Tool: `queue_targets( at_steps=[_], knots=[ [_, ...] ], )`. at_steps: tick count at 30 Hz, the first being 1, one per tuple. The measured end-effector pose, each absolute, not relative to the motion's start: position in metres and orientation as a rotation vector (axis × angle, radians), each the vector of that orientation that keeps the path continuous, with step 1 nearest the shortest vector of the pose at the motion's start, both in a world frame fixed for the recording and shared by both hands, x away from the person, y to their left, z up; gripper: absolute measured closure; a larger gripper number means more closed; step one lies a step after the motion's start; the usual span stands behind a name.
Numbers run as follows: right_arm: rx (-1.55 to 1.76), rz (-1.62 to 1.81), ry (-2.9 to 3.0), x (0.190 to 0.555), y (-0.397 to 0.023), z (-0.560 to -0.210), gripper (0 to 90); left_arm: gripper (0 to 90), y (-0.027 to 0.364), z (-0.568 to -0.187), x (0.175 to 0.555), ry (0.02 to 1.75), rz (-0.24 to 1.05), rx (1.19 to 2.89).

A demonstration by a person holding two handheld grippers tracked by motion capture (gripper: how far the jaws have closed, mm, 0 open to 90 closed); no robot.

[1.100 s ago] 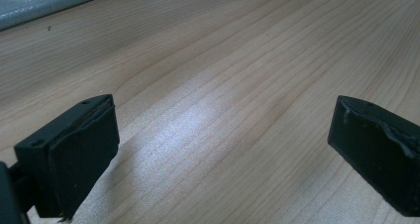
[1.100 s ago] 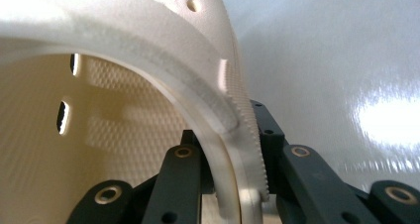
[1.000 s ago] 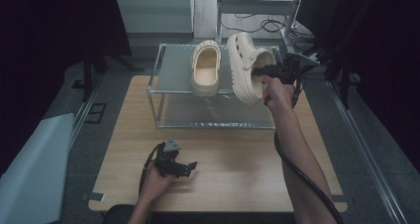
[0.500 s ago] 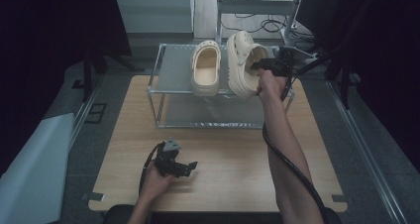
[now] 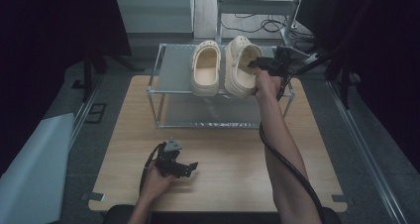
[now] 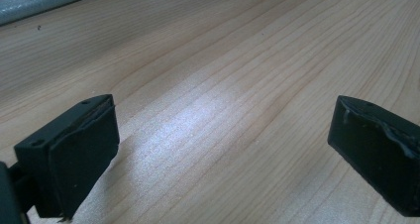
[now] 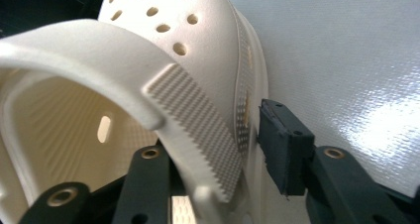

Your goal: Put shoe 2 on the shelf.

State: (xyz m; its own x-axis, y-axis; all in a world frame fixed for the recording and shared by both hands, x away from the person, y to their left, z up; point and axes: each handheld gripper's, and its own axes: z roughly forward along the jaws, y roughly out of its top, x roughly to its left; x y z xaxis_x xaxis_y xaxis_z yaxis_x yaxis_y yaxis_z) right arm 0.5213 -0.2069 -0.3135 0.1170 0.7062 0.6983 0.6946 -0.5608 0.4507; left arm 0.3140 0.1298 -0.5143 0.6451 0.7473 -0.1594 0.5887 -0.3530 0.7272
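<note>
Two cream clogs stand side by side on top of a metal shelf rack (image 5: pixel 173 70): the left clog (image 5: pixel 206 68) and the right clog (image 5: pixel 239 68). My right gripper (image 5: pixel 257 63) is at the right clog's outer side. In the right gripper view the right clog's (image 7: pixel 198 50) side wall and strap sit between the jaws of my right gripper (image 7: pixel 213 154), one jaw inside the shoe and one outside. Those jaws have just been opening, and the outer pad (image 7: pixel 280 144) stands just off the wall. My left gripper (image 5: pixel 190 167) rests open on the wooden table (image 5: pixel 223 149), nothing between its pads (image 6: pixel 74 154).
The rack stands at the table's far side, with a lower shelf beneath the top one. The right gripper's cable runs down along the forearm. Grey floor, a white sheet at the left and dark stands surround the table.
The right hand brought the tilted right clog down onto the rack top beside the left clog, and its jaws have parted. The left hand has stayed where it was.
</note>
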Motion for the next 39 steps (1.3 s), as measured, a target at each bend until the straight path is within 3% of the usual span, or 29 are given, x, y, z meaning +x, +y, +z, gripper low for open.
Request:
queue_targets(
  at_steps=[5, 7, 14, 29, 32, 33, 34, 39],
  knots=[
    [2.318, 1.48, 1.493, 0.524, -0.205, -0.316, 49.2, 0.0, 0.13, -0.514, 0.314, 1.039, 0.254, 2.07],
    [2.311, 1.51, 1.522, 0.525, -0.202, -0.319, 40.1, 0.0, 0.129, -0.515, 0.314, 1.038, 0.253, 2.075],
    [2.3, 1.468, 1.564, 0.529, -0.194, -0.32, 31.7, 0.0, 0.129, -0.515, 0.314, 1.034, 0.255, 2.081],
    [2.283, 1.483, 1.556, 0.537, -0.184, -0.325, 26.9, 0.0, 0.128, -0.515, 0.314, 1.032, 0.256, 2.091],
    [2.263, 1.499, 1.579, 0.538, -0.185, -0.327, 23.3, 0.0, 0.128, -0.516, 0.314, 1.031, 0.257, 2.094],
    [2.253, 1.523, 1.637, 0.538, -0.185, -0.329, 15.7, 0.0, 0.128, -0.516, 0.314, 1.028, 0.256, 2.099],
    [2.257, 1.556, 1.64, 0.537, -0.187, -0.329, 14.3, 0.0, 0.128, -0.516, 0.314, 1.028, 0.256, 2.099],
    [2.239, 1.63, 1.654, 0.534, -0.194, -0.328, 14.5, 0.0, 0.125, -0.516, 0.314, 1.02, 0.257, 2.107]
  ],
)
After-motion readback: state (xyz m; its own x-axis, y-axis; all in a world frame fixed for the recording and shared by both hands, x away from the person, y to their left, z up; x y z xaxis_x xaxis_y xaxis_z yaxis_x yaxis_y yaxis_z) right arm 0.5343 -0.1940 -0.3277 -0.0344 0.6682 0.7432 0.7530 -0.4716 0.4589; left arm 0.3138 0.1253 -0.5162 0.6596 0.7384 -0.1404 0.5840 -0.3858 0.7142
